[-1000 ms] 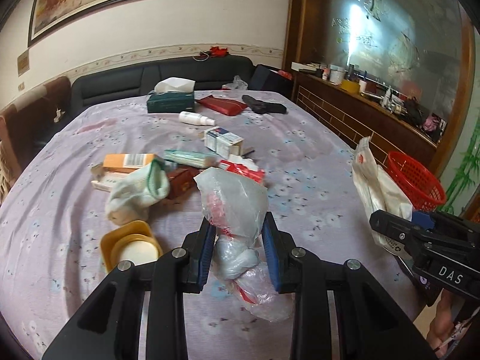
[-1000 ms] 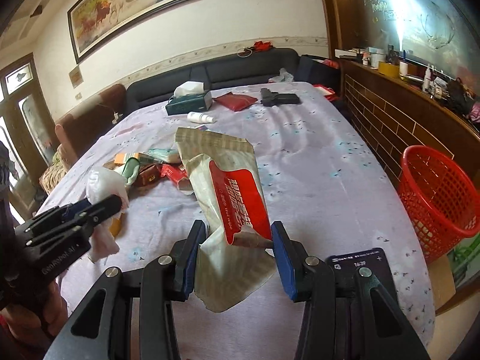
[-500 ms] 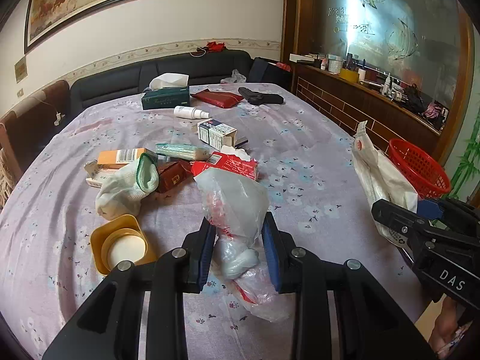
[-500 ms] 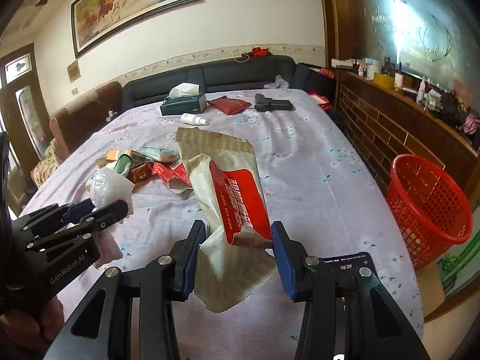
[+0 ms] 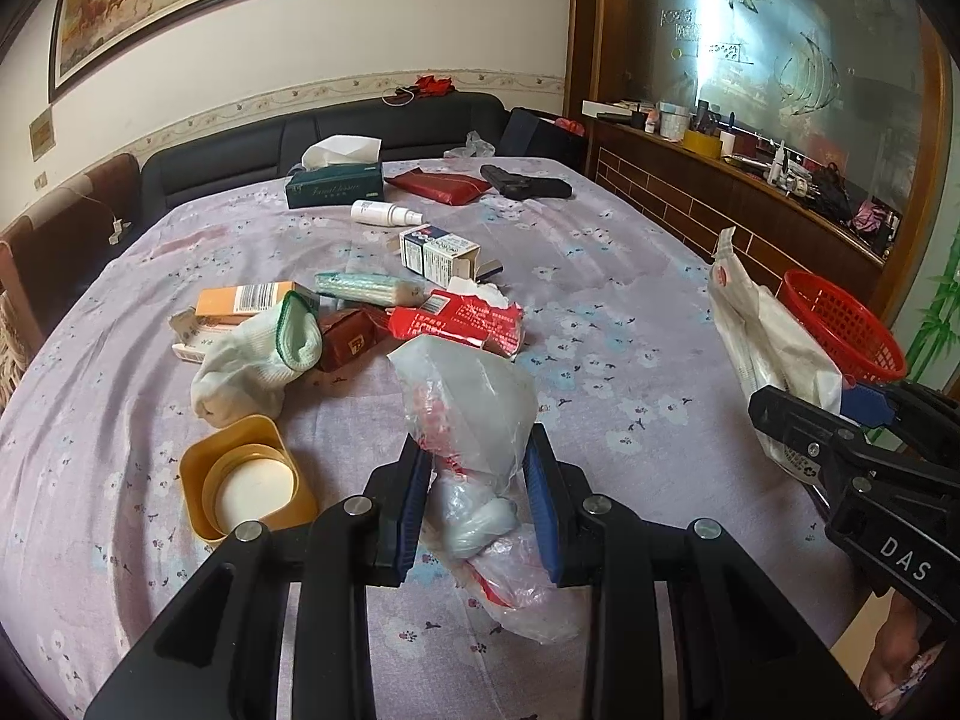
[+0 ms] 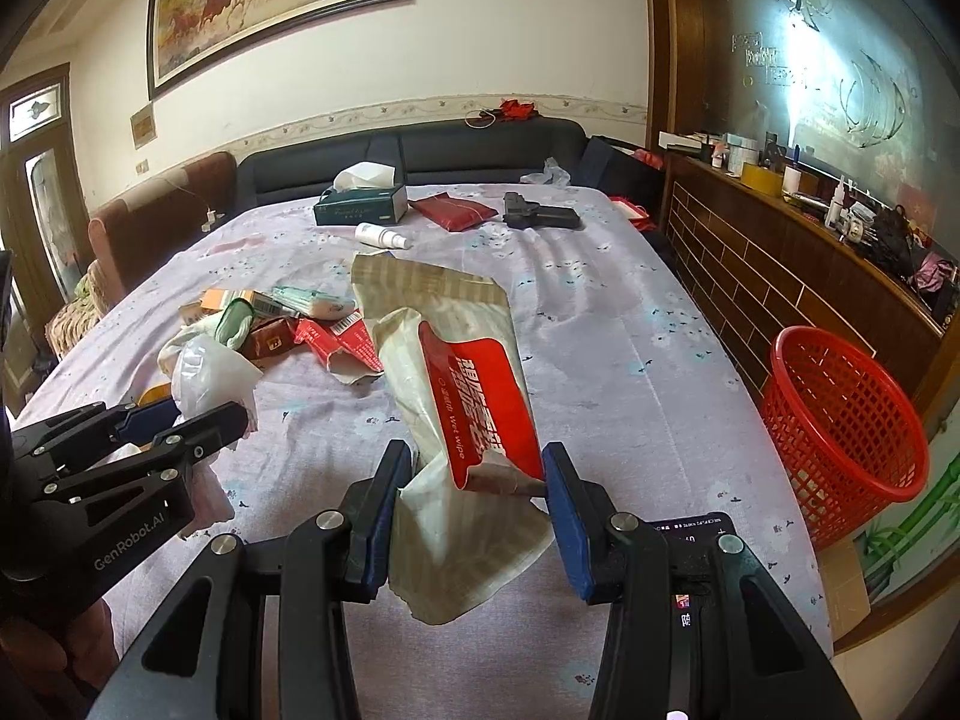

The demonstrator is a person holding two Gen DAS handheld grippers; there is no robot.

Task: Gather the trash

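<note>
Left gripper (image 5: 477,495) pinches crumpled plastic bag (image 5: 468,402); right gripper (image 6: 474,501) clamps wet-wipe pack (image 6: 456,396); red basket (image 6: 840,432) at 3 o'clock off table (image 6: 600,330).

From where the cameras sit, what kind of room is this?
Most likely a home living or dining room: a large table under a floral purple tablecloth, a dark sofa against the wall behind it, and a framed horse painting hanging above.
</note>
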